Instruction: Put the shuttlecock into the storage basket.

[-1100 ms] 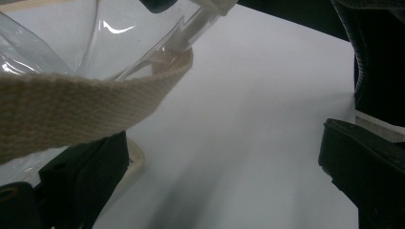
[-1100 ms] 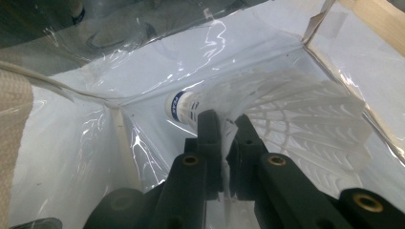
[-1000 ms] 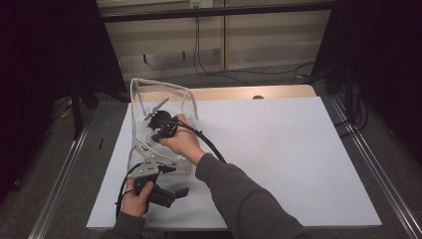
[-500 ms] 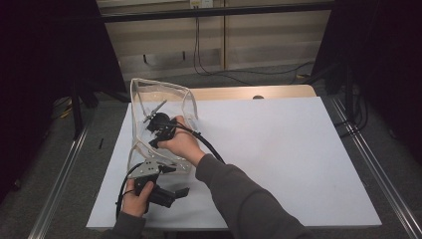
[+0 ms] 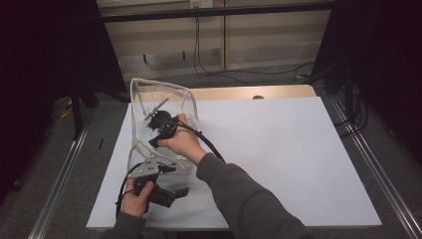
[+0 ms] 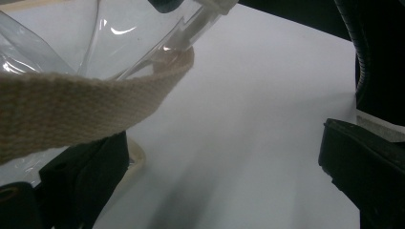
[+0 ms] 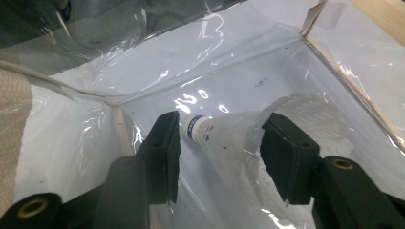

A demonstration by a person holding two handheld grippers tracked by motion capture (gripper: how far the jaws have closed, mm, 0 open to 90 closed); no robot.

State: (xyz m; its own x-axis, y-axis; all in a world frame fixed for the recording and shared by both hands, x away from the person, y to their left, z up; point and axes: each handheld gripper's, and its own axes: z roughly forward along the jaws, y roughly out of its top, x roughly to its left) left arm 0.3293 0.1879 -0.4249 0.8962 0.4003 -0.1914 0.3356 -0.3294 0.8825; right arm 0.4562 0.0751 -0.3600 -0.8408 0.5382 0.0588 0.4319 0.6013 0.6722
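The shuttlecock (image 7: 229,138) lies on the floor of the clear bag (image 5: 144,94), between the right tool's (image 7: 219,143) jaws, which have just been opening and stand spread, touching nothing. It looks released, so placing it seems done. The left tool (image 6: 219,176), jaws spread, sits by the bag's strap (image 6: 71,105) near the table (image 5: 298,149) edge.

A white sheet (image 5: 278,159) is spread over the wooden worktop (image 5: 249,92). Grey floor (image 5: 94,144) is seen around it, metal rails (image 5: 59,174) at both sides. Cables (image 5: 209,69) are draped against the pale panelled wall (image 5: 259,40) behind; dark curtains (image 5: 45,59) flank everything.
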